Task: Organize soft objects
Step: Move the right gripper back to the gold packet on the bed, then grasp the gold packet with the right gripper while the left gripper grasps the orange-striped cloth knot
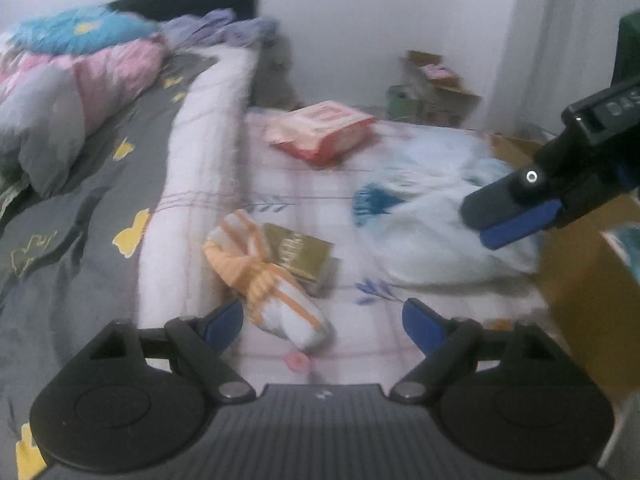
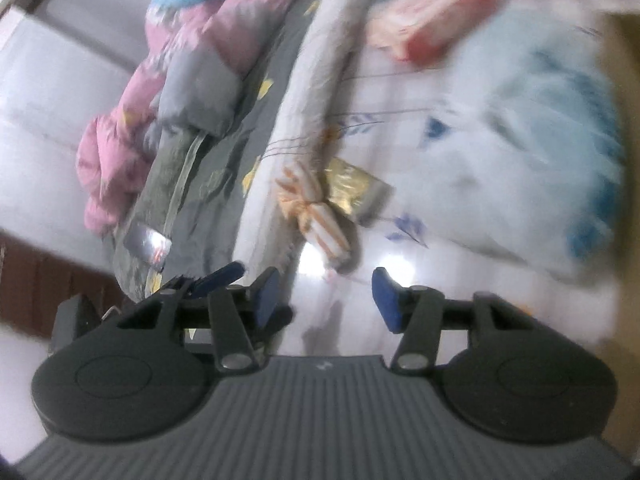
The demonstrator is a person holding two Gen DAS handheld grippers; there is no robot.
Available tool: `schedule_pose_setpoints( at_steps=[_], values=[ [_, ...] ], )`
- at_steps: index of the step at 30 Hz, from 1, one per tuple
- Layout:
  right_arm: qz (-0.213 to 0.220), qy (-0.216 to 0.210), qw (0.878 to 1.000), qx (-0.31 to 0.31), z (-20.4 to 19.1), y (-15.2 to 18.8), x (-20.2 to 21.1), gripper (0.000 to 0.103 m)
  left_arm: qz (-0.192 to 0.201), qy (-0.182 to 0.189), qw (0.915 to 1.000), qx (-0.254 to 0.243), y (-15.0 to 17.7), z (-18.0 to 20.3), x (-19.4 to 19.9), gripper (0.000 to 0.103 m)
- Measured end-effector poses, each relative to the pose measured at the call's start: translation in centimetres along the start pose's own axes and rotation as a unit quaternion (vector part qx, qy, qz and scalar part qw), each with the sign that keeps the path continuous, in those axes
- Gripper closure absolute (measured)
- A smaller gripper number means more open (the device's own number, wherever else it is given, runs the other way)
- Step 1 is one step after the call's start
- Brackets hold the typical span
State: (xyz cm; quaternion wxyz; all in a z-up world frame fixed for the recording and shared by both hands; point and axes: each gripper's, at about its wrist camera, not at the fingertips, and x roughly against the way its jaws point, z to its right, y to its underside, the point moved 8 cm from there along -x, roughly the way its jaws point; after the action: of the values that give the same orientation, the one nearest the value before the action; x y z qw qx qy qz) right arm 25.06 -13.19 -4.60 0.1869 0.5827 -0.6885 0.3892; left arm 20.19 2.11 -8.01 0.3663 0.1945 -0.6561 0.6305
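An orange-and-white striped sock bundle lies on the white patterned sheet, leaning on a gold packet. My left gripper is open and empty, its jaws just in front of the bundle. A white pillow with blue prints lies to the right. A red-and-white soft pack lies farther back. My right gripper is open and empty, a little short of the sock bundle; it also shows in the left wrist view over the pillow. The pillow and the pack show there too.
A grey blanket with yellow shapes and a pink, grey and blue duvet lie at the left. A rolled white cover runs between them and the sheet. Cardboard boxes stand by the far wall. A wooden edge is at the right.
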Motion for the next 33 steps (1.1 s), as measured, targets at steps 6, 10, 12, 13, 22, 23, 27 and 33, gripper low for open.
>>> schedule_pose_setpoints(
  at_steps=[6,10,12,13,22,23,27,33],
  values=[
    [-0.061,0.047,0.992,0.101,-1.1,-5.8,-7.4,0.033,-0.024,-0.035,0.999,0.015,-1.5,-2.0,-5.2,0.024],
    [-0.108,0.069,0.983,0.13,-0.1,-8.3,-11.9,0.032,-0.049,-0.042,0.9978,0.019,-1.2,-2.7,-7.5,0.03],
    [-0.132,0.081,0.979,0.135,0.7,-8.9,-13.8,0.032,-0.056,-0.04,0.9974,0.019,-1.0,-2.9,-8.2,0.034],
    [-0.144,0.086,0.976,0.139,1.0,-9.1,-14.8,0.032,-0.06,-0.039,0.9973,0.019,-0.9,-3.1,-8.4,0.036],
    [-0.182,0.093,0.965,0.165,2.1,-8.6,-18.8,0.034,-0.062,-0.023,0.9972,0.034,-0.5,-3.5,-8.7,0.04],
    [-0.182,0.089,0.966,0.163,2.2,-8.6,-18.9,0.035,-0.061,-0.022,0.9972,0.036,-0.5,-3.5,-8.8,0.041],
    [-0.178,0.074,0.969,0.157,2.2,-8.6,-18.8,0.05,-0.058,-0.017,0.9971,0.046,-0.6,-3.9,-8.9,0.049],
    [-0.17,0.086,0.97,0.153,1.8,-8.0,-18.0,0.061,-0.052,-0.011,0.9974,0.048,-1.1,-3.6,-7.8,0.056]
  ],
)
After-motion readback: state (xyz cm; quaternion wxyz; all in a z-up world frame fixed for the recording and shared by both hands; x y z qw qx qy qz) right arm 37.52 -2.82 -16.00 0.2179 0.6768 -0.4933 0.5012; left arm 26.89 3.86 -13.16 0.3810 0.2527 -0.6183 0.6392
